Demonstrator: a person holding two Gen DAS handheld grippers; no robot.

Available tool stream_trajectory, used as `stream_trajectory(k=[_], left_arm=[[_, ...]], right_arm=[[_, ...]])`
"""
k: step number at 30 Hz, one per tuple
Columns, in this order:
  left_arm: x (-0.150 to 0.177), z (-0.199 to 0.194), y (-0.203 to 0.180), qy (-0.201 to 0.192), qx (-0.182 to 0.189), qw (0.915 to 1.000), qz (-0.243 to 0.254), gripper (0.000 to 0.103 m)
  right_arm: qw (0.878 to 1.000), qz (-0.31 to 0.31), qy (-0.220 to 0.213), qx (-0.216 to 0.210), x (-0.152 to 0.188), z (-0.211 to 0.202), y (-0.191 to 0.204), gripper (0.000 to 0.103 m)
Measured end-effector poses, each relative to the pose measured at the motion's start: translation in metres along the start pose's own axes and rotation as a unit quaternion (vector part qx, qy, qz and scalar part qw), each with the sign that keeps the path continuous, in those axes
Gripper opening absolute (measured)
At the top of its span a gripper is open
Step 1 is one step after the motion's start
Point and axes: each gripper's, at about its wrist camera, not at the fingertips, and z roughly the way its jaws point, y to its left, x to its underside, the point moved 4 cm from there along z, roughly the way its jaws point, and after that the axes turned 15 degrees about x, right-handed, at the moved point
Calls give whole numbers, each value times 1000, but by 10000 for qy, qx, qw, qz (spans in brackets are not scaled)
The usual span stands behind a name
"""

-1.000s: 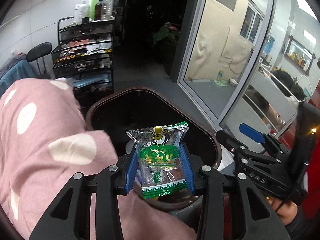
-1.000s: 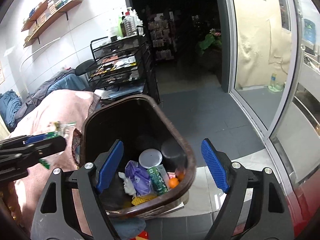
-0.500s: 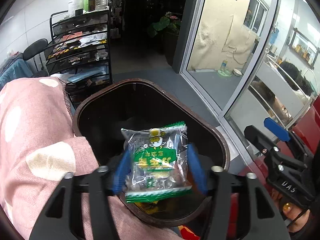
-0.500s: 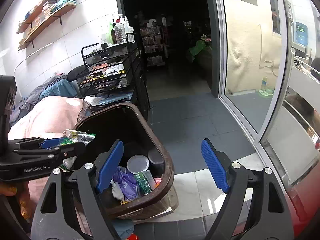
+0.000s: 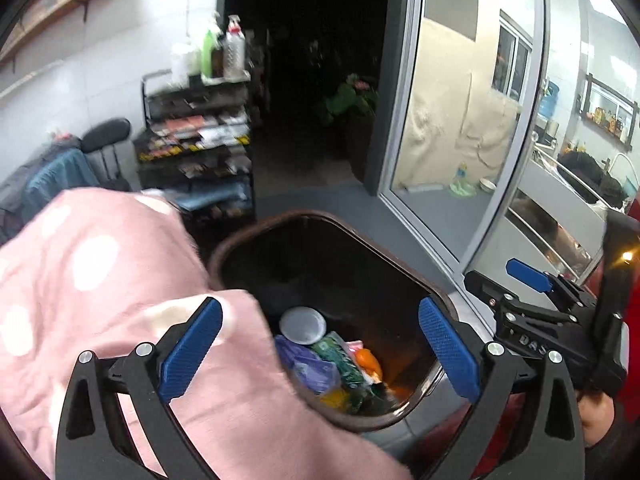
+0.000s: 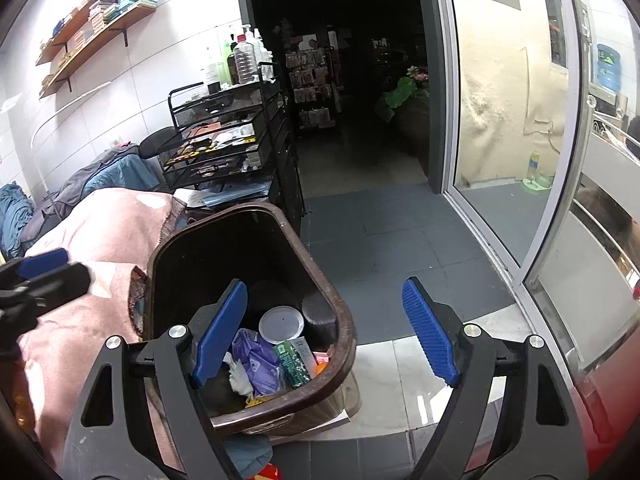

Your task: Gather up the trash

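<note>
Blue pads on the left gripper are spread as wide as they go, having just been opening, and nothing is left between them now. The green snack wrapper can be made out just past the fingertips, lying in the brown bin on top of a purple wrapper, next to a white lid and something orange. So that drop looks done, tbh.

Risk-wise: the pink spotted blanket is draped right up against the near-left rim of the bin, directly under the left finger. If the gripper gets pulled back low, the fabric could be snagged and dragged over the opening, or the bin could be nudged.

Off to the right, the right gripper is also held open and empty, hovering over the same bin with its left pad above the trash. With both tools crowded over one rim, a clash between them can't be ruled out. The bin looks fairly full too, so later pieces might slide off the pile.
</note>
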Motion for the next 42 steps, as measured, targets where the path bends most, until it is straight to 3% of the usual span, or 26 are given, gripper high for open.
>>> stream_trajectory(k=[6,9,18,21,34,42], left_arm=[[11,-52,15,-574,-239,9979,-178,98],[17,-76,23,-848,-572,9946,-197,98],[35,-140,39,-1437,-1435,9787,-302,97],[44,-159,42,-1584,-1815,9699,-357,97],[92,-205,42,-1934,-2153,9549,-668,97],[100,-211,42,-1993,-2133,9538,-717,97]], right_arm=[[9990,-153,-208,-357,1,-23,25,80],[9976,-106,-401,-559,1,-41,36,86],[9892,-162,-837,-1197,3,-97,78,96],[9852,-262,-942,-1405,4,-114,94,97],[9765,-661,-1236,-1635,30,-161,132,97],[9741,-691,-1234,-1764,40,-168,136,97]])
